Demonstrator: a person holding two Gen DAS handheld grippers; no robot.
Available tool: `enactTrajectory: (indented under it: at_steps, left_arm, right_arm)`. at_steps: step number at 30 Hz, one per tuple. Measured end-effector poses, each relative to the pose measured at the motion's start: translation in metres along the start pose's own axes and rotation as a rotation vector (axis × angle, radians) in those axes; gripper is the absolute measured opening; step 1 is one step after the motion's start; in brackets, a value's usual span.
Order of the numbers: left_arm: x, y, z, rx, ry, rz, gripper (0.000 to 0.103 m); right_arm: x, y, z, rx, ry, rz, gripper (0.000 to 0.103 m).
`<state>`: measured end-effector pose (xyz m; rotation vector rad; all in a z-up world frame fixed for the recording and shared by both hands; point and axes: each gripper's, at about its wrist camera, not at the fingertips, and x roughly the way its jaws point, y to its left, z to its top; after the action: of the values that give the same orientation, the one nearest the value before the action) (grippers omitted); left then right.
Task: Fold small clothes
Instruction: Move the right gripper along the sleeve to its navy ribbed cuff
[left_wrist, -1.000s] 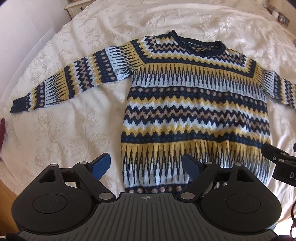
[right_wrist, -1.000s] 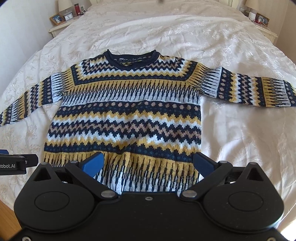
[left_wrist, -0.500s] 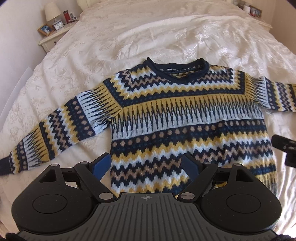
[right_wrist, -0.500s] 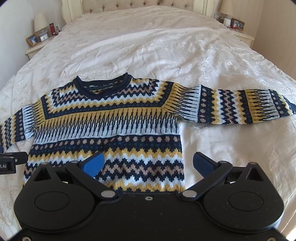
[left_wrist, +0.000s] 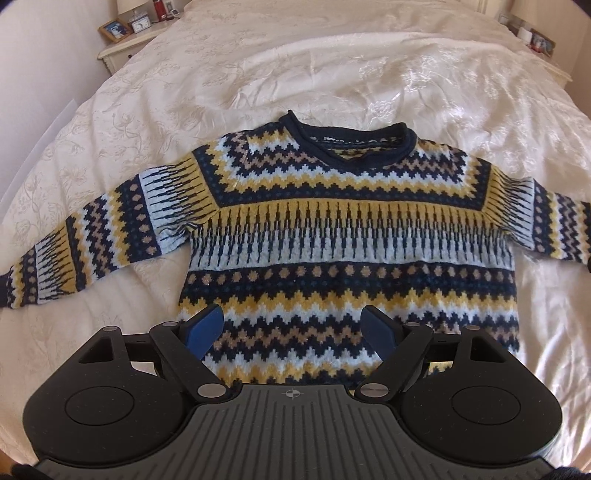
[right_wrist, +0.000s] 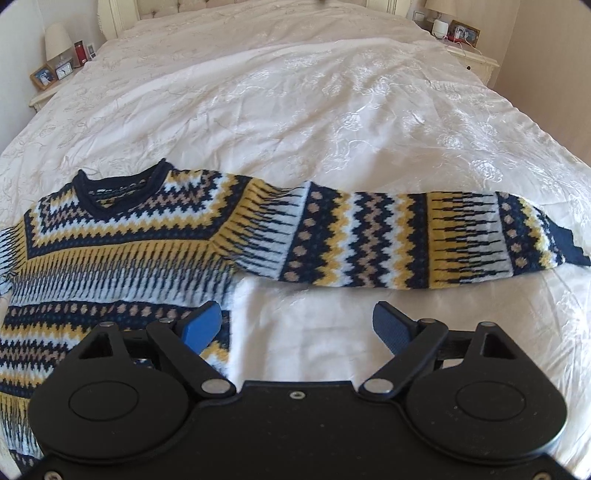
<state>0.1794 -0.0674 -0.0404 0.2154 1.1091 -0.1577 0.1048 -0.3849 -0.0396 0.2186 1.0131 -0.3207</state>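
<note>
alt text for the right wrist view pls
A patterned knit sweater in navy, yellow and white lies flat on a white bedspread, one sleeve stretched out sideways. The open, empty right tool hovers in the foreground near the sweater's armpit.

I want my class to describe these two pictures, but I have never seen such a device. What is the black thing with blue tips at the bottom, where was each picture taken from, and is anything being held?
Each black thing is a hand-held gripper with two blue-tipped fingers; a person carries one in each hand. A camera on each looks forward along its fingers. One picture comes from the left gripper, the other from the right gripper. Both are open and hold nothing. A patterned sweater lies flat on a white bed, sleeves spread. The left gripper faces its body, the right one its outstretched sleeve.
</note>
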Motion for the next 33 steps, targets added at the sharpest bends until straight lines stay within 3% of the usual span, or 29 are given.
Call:
enactTrajectory:
  at_steps: [10, 19, 24, 29, 33]
  left_arm:
    - [-0.014, -0.052, 0.000, -0.078, -0.013, 0.028, 0.081]
    - [-0.019, -0.081, 0.003, -0.055, -0.011, 0.073, 0.081]
    - [-0.018, -0.089, 0.003, -0.049, 0.005, 0.086, 0.081]
    - [-0.019, -0.096, 0.002, -0.033, 0.011, 0.090, 0.081]
    - [-0.021, -0.098, 0.001, -0.033, 0.015, 0.097, 0.081]
  right_arm:
    - [0.017, -0.130, 0.036, 0.067, -0.030, -0.068, 0.090]
    - [0.027, -0.223, 0.048, 0.133, -0.019, -0.149, 0.091]
    - [0.040, -0.260, 0.042, 0.210, 0.037, -0.127, 0.091]
    - [0.060, -0.277, 0.033, 0.279, 0.108, -0.043, 0.090]
    - [0.062, -0.283, 0.030, 0.307, 0.092, 0.020, 0.073]
